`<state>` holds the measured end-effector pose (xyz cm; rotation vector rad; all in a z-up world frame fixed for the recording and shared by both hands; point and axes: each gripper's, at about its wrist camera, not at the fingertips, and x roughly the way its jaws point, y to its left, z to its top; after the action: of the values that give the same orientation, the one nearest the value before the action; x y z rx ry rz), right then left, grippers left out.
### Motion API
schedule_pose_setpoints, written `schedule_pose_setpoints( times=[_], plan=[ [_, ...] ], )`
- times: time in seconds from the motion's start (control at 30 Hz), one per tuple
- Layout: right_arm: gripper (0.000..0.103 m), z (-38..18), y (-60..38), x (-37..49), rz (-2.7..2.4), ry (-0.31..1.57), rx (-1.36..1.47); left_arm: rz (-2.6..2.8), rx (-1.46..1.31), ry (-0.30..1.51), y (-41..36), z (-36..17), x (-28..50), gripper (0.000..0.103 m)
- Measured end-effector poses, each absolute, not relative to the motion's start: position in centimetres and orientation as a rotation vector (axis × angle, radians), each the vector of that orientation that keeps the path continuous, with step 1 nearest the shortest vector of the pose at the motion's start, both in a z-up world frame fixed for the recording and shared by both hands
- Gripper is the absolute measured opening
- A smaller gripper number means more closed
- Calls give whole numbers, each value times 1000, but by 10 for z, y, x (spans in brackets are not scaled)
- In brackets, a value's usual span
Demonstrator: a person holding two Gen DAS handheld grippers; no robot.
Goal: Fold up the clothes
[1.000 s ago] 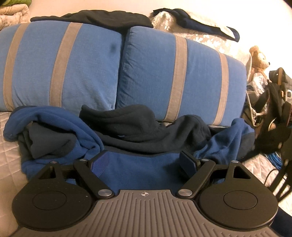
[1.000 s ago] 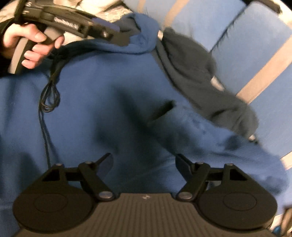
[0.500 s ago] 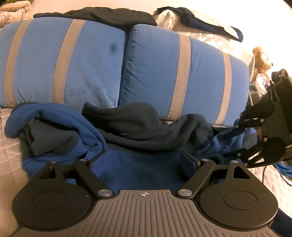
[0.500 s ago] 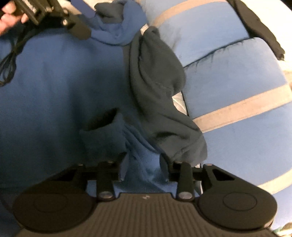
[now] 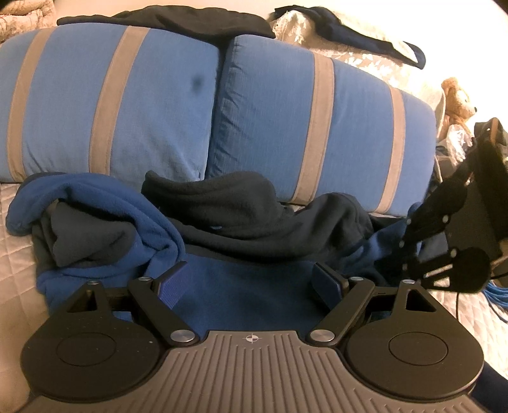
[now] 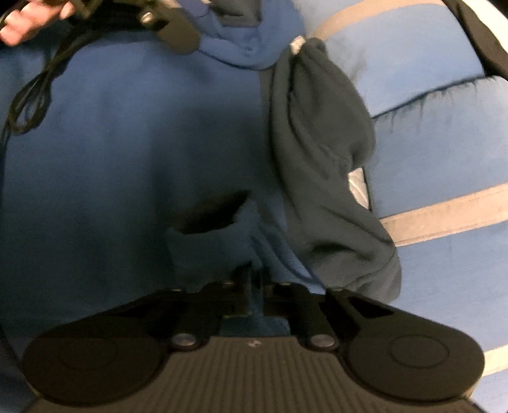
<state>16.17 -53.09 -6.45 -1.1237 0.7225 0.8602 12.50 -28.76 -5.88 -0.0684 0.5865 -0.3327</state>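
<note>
A blue fleece hoodie (image 5: 241, 292) with a dark grey hood and lining (image 5: 228, 209) lies crumpled on the bed against two blue cushions. My left gripper (image 5: 250, 273) hovers open just over the blue body fabric, nothing between its fingers. In the right wrist view the hoodie (image 6: 127, 152) spreads out flat, its dark hood (image 6: 317, 159) to the right. My right gripper (image 6: 254, 282) is shut on a fold of blue fabric beside the sleeve cuff (image 6: 206, 235). The right gripper (image 5: 441, 241) also shows at the right edge of the left wrist view.
Two blue cushions with tan stripes (image 5: 127, 104) stand behind the hoodie, dark garments (image 5: 165, 17) draped over their tops. A teddy bear (image 5: 457, 98) and clutter sit far right. A hand (image 6: 19, 22) holds the left gripper, its black cable (image 6: 28, 104) trailing over the fabric.
My right gripper moved over to the sleeve by the hood, rolled, and closed from wide open onto the blue fabric. It came into the left wrist view at the right. The left gripper stayed put.
</note>
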Motion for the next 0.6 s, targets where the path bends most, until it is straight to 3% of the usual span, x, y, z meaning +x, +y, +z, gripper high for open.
schedule_pose_setpoints(
  times=[0.33, 0.6],
  plan=[
    [2, 25, -590, 190, 483, 537, -578, -322, -41, 588, -289, -60, 123, 84],
    [1, 102, -788, 176, -42, 354, -15, -311, -37, 566, -287, -59, 120, 84]
  ],
)
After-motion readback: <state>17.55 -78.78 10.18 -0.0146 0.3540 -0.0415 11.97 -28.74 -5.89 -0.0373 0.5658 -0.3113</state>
